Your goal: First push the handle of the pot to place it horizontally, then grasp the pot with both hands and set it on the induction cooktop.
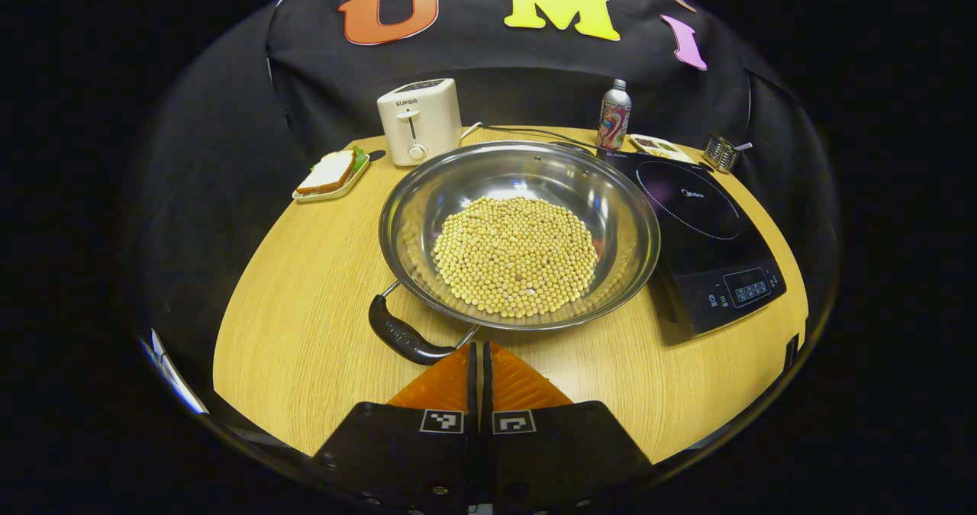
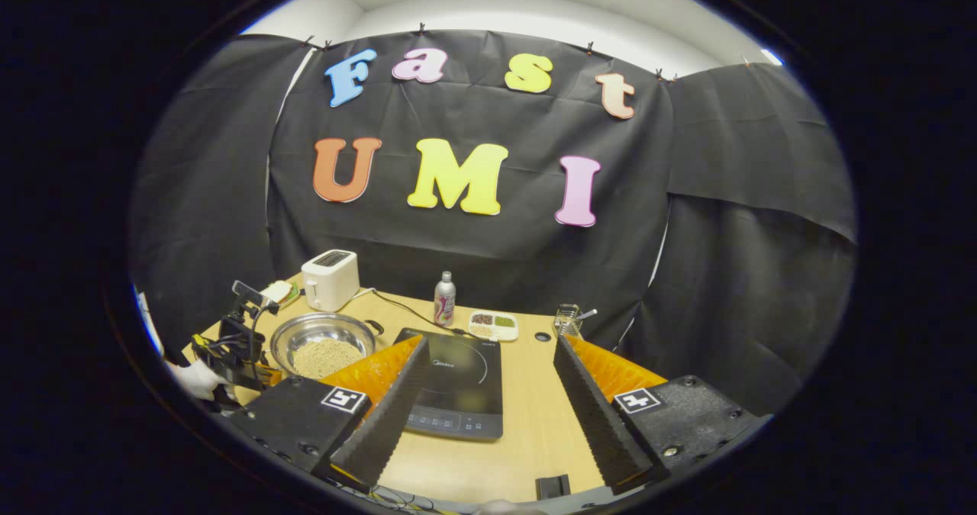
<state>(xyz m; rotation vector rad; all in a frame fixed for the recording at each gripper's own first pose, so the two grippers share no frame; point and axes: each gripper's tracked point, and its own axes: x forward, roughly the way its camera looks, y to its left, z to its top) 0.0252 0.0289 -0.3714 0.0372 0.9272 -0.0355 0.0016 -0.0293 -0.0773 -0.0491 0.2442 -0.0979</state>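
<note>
Stage 1: the pot handle is about to be pushed level.
The left gripper (image 1: 481,351), fingers pressed together with nothing between them, sits at the near handle (image 1: 404,336) of the bean-filled steel pot (image 1: 519,233), which rests on the table (image 1: 305,332) just left of the induction cooktop (image 1: 706,240). The right gripper (image 2: 488,393) waits high, fingers spread wide, likely kept free for the 2-handed lift.
</note>
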